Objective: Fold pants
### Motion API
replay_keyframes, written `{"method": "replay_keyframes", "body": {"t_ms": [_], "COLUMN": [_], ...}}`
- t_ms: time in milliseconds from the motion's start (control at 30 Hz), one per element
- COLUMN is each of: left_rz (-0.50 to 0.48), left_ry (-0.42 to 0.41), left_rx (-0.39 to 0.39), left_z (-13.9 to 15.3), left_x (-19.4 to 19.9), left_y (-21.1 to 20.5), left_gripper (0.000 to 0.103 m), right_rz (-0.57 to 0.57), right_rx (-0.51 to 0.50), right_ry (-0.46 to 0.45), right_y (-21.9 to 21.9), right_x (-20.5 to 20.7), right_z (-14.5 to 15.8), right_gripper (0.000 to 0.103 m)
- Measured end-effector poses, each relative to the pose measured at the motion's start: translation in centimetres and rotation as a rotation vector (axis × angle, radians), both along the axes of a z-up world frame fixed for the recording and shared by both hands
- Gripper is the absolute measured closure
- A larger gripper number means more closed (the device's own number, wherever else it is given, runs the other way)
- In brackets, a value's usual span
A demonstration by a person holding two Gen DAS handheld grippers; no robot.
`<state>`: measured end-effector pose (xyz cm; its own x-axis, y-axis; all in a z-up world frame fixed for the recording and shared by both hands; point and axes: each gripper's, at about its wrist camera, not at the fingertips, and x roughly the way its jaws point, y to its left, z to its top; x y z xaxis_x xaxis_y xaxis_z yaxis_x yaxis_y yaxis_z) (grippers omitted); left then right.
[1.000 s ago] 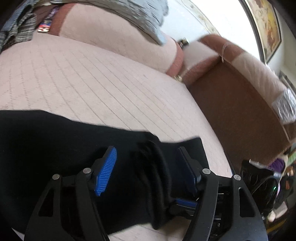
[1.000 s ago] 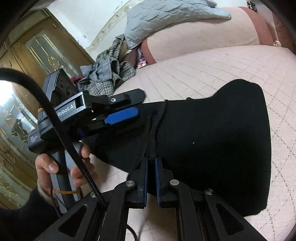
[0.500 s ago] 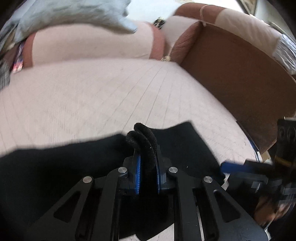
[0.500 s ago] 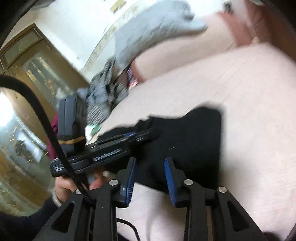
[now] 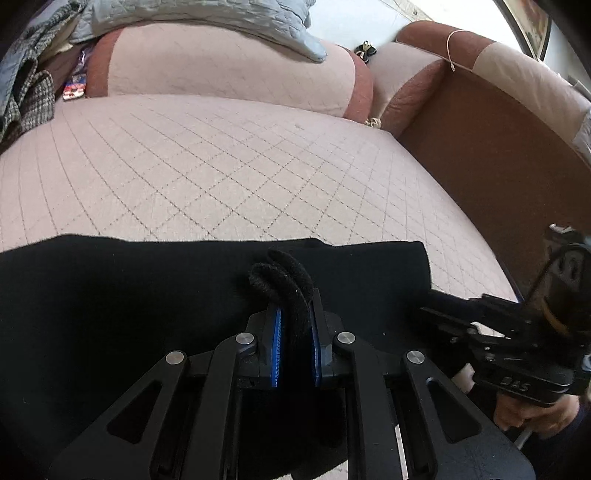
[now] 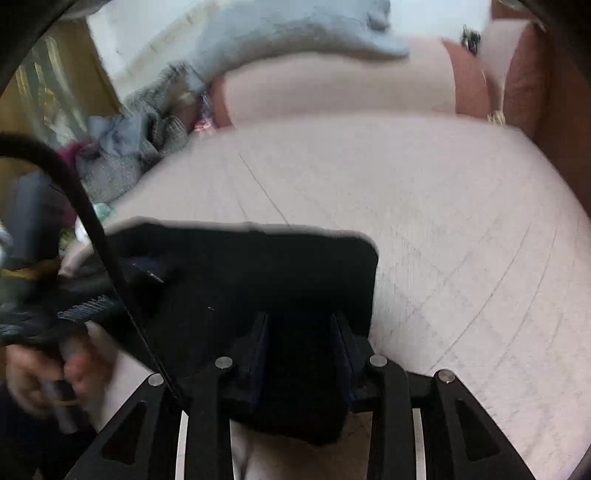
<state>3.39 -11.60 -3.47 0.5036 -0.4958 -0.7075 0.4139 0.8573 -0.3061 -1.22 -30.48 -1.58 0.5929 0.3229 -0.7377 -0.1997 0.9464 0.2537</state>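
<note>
The black pants (image 5: 129,288) lie flat across the near part of a pink quilted sofa seat (image 5: 221,166). My left gripper (image 5: 294,317) is shut on a bunched fold of the pants' near edge, which sticks up between the blue pads. My right gripper (image 6: 303,332) is open, its jaws straddling the near edge of the pants (image 6: 258,266) close to their right-hand corner. The right gripper also shows at the right of the left wrist view (image 5: 517,343). The right wrist view is motion-blurred.
A sofa backrest cushion (image 5: 229,66) with a grey quilted blanket (image 5: 207,14) on it stands at the far side. A pile of checked clothes (image 5: 26,88) lies far left. A brown sofa arm (image 5: 498,140) borders the right.
My left gripper closed on the pants' edge fold and holds it. My right gripper let go of the fabric, opened, and shifted right along the near edge.
</note>
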Motion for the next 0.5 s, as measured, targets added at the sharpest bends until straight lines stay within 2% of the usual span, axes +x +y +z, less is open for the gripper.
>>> {"method": "replay_keyframes", "body": {"t_ms": [33,100,200,333,500], "left_rz": [0.001,0.02,0.056,0.111,0.149], "left_ry": [-0.002,-0.007,-0.004,-0.021,-0.049], "left_rx": [0.001,0.006,-0.006,0.03,0.064], "left_z": [0.1,0.3,0.9,1.9,3.0], "left_x": [-0.1,-0.3,0.0,-0.4,-1.9], "left_y": [0.1,0.4,0.8,1.3,2.3], "left_gripper": [0.089,0.076,0.074,0.073,0.073], "right_rz": [-0.003,-0.001,-0.025,-0.046,0.016], "right_rx": [0.0,0.006,0.05,0.122,0.146], "right_ry": [-0.005,0.01,0.015,-0.005,-0.034], "right_y": [-0.1,-0.5,-1.6,-2.6,0.5], "right_x": [-0.1,-0.4,-1.2,-3.2,-3.2], "right_z": [0.3,0.9,1.9,2.8,3.3], "right_gripper": [0.072,0.072,0.072,0.071,0.071]}}
